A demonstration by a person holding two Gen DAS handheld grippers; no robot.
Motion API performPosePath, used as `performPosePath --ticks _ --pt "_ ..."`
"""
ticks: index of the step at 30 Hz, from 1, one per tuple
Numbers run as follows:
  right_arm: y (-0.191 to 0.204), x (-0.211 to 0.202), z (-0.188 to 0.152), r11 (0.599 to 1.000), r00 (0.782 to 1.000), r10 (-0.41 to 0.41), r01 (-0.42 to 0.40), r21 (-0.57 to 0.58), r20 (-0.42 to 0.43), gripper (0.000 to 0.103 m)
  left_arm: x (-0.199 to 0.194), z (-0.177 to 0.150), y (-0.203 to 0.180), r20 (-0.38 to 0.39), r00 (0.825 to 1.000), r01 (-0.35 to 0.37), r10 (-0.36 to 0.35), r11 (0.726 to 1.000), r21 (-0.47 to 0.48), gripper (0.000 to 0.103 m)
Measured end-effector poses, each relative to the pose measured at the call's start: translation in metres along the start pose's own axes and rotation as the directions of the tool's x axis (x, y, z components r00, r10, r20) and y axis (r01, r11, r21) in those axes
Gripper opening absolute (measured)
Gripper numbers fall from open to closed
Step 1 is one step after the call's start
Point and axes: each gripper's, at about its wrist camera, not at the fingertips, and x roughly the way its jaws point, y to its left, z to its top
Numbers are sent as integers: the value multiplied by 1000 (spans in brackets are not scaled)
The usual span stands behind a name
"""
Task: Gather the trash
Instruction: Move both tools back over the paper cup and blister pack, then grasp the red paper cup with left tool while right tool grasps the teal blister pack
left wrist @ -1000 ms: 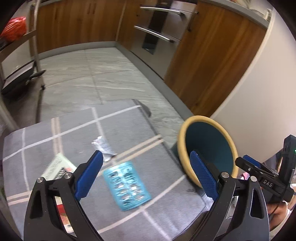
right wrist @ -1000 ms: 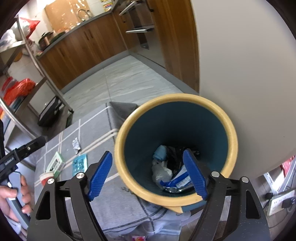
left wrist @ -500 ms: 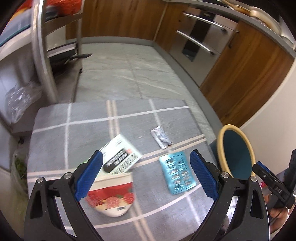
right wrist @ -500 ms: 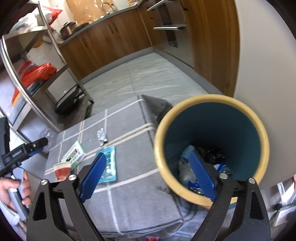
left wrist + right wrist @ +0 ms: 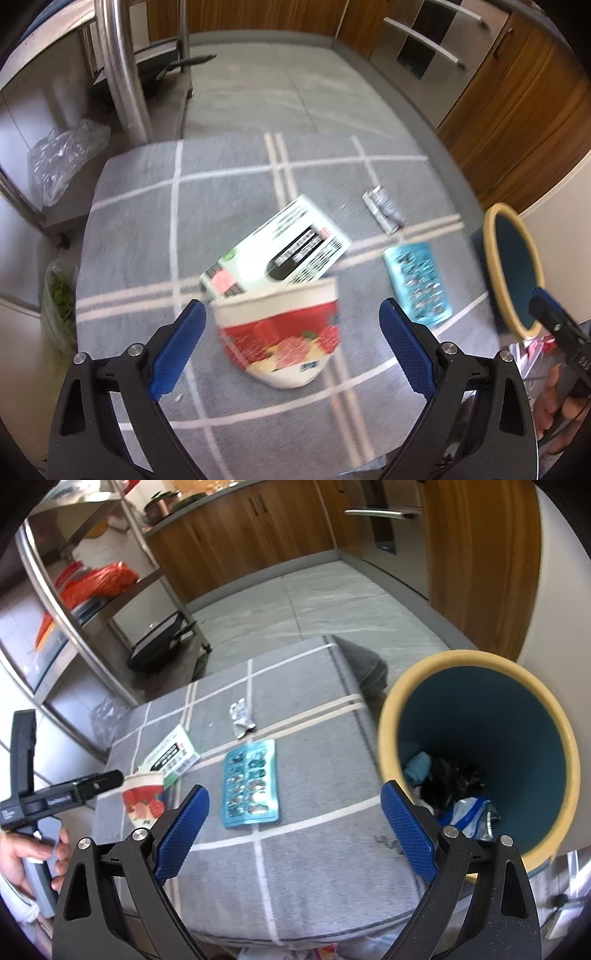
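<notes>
A red and white paper cup (image 5: 282, 332) lies on its side on the grey checked table (image 5: 229, 421), partly over a white and green carton (image 5: 280, 247). My left gripper (image 5: 291, 347) is open, just above the cup, its fingers either side of it. A teal blister pack (image 5: 417, 282) and a silver wrapper (image 5: 384, 214) lie to the right. The yellow-rimmed blue bin (image 5: 480, 746) stands at the table's right edge, with trash inside. My right gripper (image 5: 295, 827) is open and empty, between the blister pack (image 5: 251, 784) and the bin. The cup (image 5: 142, 799) also shows there.
A steel shelf rack (image 5: 92, 627) with a red bag stands left of the table. A clear plastic bag (image 5: 62, 158) lies by its post. Wooden cabinets and an oven (image 5: 436, 44) line the far side of the grey tiled floor.
My left gripper has swung left from the bin and blister pack and come down over the cup. My right gripper has drawn back left, off the bin's mouth.
</notes>
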Motion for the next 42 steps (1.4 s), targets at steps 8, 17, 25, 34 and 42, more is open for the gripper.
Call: performPosePath --ticks 8,17,25,34,42 --pt "25 20 -8 999 999 19 -21 -47 -47 94 21 -24 46 -122 989 55 -80 979 -197 93" --pt "43 43 -10 997 996 34 -39 -62 -87 94 41 -36 59 -132 961 194 -243 933 -304 70" --pt "59 71 -17 990 991 -25 7 -139 -131 94 31 -31 41 -132 961 211 -244 951 -225 23" --pt "60 100 -19 983 983 -105 80 -164 -150 94 8 -18 18 -73 956 271 -284 952 -144 16" --pt "68 117 -26 965 974 -168 130 -228 -155 94 -1 -2 -1 -20 961 274 -277 956 -109 16"
